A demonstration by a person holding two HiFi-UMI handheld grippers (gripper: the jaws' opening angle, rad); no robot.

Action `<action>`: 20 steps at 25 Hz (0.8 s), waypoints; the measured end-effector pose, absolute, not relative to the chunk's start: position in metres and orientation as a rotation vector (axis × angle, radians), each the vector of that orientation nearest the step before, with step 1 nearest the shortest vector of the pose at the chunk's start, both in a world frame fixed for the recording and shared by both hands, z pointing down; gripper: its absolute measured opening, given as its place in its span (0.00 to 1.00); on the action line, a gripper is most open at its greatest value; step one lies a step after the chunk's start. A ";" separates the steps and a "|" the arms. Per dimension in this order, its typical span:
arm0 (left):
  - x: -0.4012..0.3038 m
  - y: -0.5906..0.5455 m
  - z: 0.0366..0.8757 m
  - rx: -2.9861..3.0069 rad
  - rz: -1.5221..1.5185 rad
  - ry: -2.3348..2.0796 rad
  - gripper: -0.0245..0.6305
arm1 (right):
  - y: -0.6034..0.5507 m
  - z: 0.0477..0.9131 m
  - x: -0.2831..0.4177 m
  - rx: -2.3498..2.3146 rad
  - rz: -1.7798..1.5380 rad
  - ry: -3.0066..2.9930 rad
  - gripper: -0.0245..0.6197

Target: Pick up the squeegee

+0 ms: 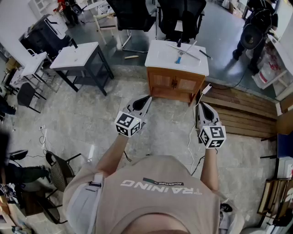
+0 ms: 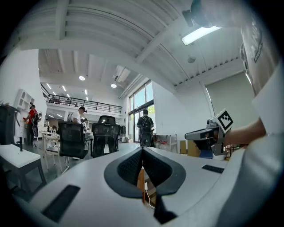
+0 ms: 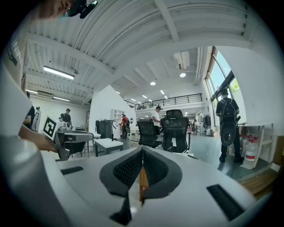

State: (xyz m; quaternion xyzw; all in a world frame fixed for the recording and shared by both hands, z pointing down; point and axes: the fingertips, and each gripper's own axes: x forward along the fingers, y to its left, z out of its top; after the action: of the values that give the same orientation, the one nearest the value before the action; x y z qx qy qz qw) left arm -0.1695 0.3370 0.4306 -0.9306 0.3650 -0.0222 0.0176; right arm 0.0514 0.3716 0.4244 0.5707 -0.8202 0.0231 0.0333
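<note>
Jaws shut & empty on both left gripper [image 1: 145, 99] and right gripper [image 1: 202, 106], held level toward squeegee [image 1: 180, 55] on cabinet [image 1: 158, 57], upper centre; prob. pre-approach.

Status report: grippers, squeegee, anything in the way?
Left gripper, right gripper shut, empty. Squeegee on cabinet ahead, untouched. Nothing seen in the way.

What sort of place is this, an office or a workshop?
Probably an open-plan lab or workshop hall: black office chairs, a wooden cabinet and a railed mezzanine under a high ceiling.
</note>
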 end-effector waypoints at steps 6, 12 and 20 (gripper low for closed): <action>-0.168 0.324 0.429 -2.896 -0.056 1.141 0.06 | 0.359 0.422 0.051 1.766 0.079 -2.511 0.09; -0.166 0.313 0.435 -2.932 -0.061 1.104 0.06 | 0.354 0.423 0.038 1.764 0.083 -2.495 0.09; -0.166 0.302 0.451 -2.998 -0.069 1.025 0.06 | 0.346 0.436 0.022 1.795 0.127 -2.446 0.09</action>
State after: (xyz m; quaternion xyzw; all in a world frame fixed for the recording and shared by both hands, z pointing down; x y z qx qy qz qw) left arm -0.1663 0.3017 0.4506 -0.9459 0.3233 -0.0218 -0.0139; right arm 0.0216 0.3460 0.4363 0.5903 -0.8044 0.0417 0.0522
